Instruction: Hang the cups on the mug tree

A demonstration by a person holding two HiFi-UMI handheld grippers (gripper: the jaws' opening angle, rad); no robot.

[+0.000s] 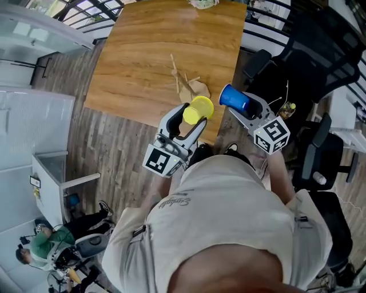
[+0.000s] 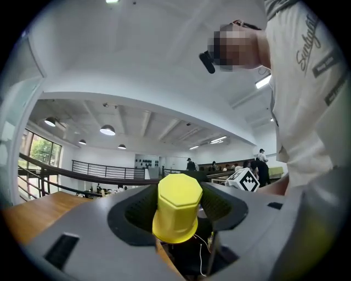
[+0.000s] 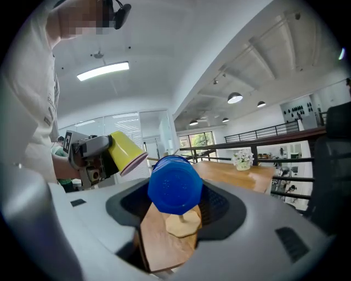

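The wooden mug tree (image 1: 182,77) stands near the front edge of the wooden table (image 1: 143,57), its bare pegs rising from an octagonal base (image 1: 198,89). My left gripper (image 1: 193,117) is shut on a yellow cup (image 1: 198,109), held just in front of that base. In the left gripper view the yellow cup (image 2: 177,208) sits bottom-up between the jaws. To the right, my right gripper (image 1: 245,107) is shut on a blue cup (image 1: 234,98) over the table's right corner. The right gripper view has the blue cup (image 3: 174,184) above the tree's base (image 3: 184,224).
Black office chairs (image 1: 323,151) crowd the right side beyond the table. A white cabinet (image 1: 54,177) and a seated person (image 1: 48,243) are on the floor at the left. A plant pot (image 1: 203,3) stands at the table's far edge.
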